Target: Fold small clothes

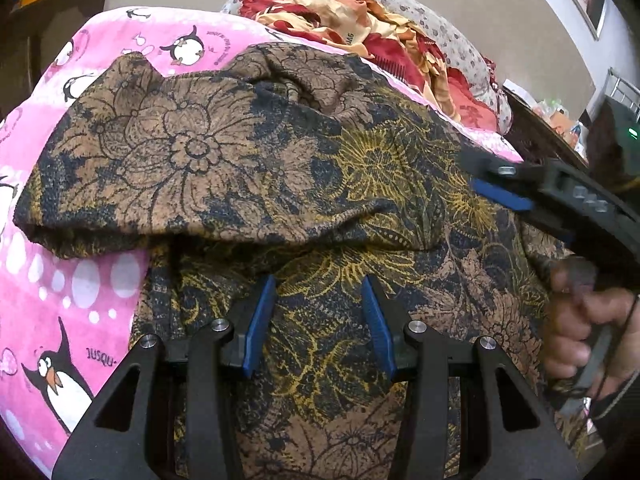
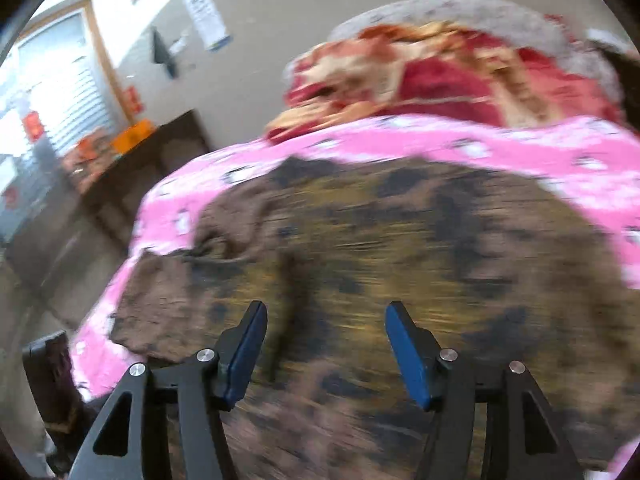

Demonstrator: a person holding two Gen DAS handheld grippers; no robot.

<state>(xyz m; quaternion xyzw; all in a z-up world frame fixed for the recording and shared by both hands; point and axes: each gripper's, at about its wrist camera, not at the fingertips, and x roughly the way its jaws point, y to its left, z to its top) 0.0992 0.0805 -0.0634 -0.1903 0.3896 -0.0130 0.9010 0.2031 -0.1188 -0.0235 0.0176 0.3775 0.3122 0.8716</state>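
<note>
A dark garment (image 1: 256, 168) with a brown and yellow flower print lies on a pink penguin blanket (image 1: 52, 288). Its upper part is folded over, leaving a thick fold edge across the middle. My left gripper (image 1: 320, 292) is open just above the cloth, below that fold edge. My right gripper (image 1: 500, 196) comes in from the right over the garment; in the left wrist view only one blue pad (image 1: 502, 199) shows. In the blurred right wrist view the right gripper (image 2: 325, 316) is open and empty over the same garment (image 2: 400, 248).
A heap of red and cream cloth (image 1: 360, 28) on a grey spotted pillow (image 1: 452, 40) lies behind the blanket. Dark furniture (image 1: 540, 132) stands at the right, and a dark table (image 2: 132, 168) with orange items at the left. The pink blanket (image 2: 440, 140) rims the garment.
</note>
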